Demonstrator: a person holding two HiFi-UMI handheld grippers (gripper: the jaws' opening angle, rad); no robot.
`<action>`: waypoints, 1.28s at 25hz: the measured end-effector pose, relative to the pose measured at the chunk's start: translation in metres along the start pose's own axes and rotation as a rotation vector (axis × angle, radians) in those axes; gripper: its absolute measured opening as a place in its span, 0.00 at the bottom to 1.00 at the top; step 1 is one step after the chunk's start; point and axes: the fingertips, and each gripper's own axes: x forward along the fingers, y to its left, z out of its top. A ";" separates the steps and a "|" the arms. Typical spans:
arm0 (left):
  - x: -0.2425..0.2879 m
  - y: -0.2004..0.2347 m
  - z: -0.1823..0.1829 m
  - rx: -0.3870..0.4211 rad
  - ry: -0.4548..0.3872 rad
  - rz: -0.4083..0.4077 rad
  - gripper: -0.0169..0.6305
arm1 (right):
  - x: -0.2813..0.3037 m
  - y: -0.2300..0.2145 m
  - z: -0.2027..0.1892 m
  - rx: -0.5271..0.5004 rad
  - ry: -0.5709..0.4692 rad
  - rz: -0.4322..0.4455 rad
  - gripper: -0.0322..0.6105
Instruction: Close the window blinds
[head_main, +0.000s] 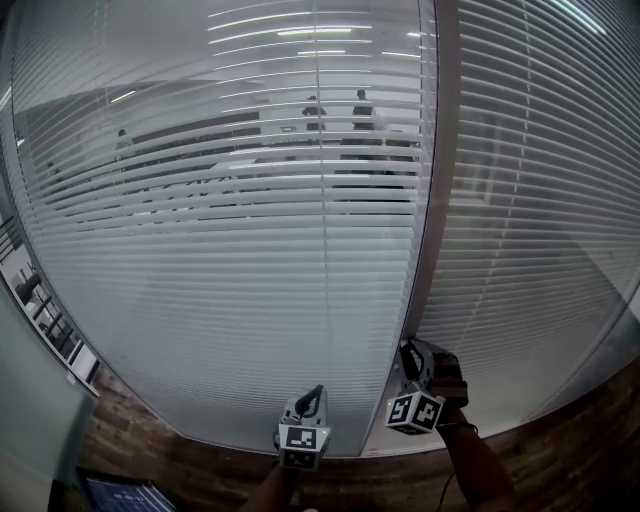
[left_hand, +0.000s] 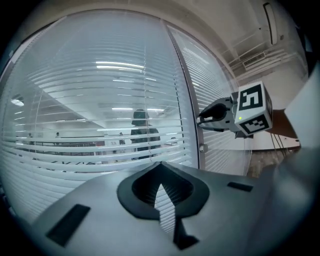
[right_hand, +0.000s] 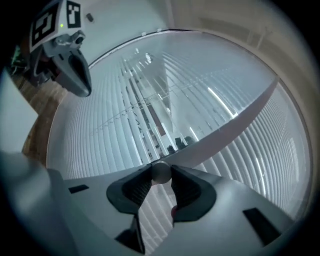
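Note:
White slatted blinds (head_main: 220, 250) cover the left glass pane. Their slats stand partly open, and I can see an office with people behind them. The pane to the right has its own blinds (head_main: 540, 200), which look more closed. A grey frame post (head_main: 430, 230) divides the two panes. My right gripper (head_main: 408, 350) is low on this post, shut on a small round grey knob (right_hand: 161, 172). A second small knob (left_hand: 202, 148) sits on the post just below it. My left gripper (head_main: 312, 395) hangs in front of the left pane's lower slats, shut and holding nothing.
A wood-pattern floor (head_main: 560, 460) runs along the foot of the glass. A screen (head_main: 120, 495) shows at the bottom left, with a shelf (head_main: 50, 320) beside the left wall. A thin cord (head_main: 322, 150) hangs down the left blinds.

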 end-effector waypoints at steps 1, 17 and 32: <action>0.000 0.000 0.000 -0.001 -0.001 0.001 0.02 | 0.000 0.001 0.000 -0.049 0.002 0.000 0.25; -0.002 -0.001 0.001 0.011 0.002 0.003 0.02 | 0.000 0.008 -0.003 -0.498 -0.001 0.003 0.25; -0.002 -0.006 0.003 0.016 0.006 -0.001 0.01 | -0.019 -0.010 -0.004 1.046 -0.154 0.057 0.31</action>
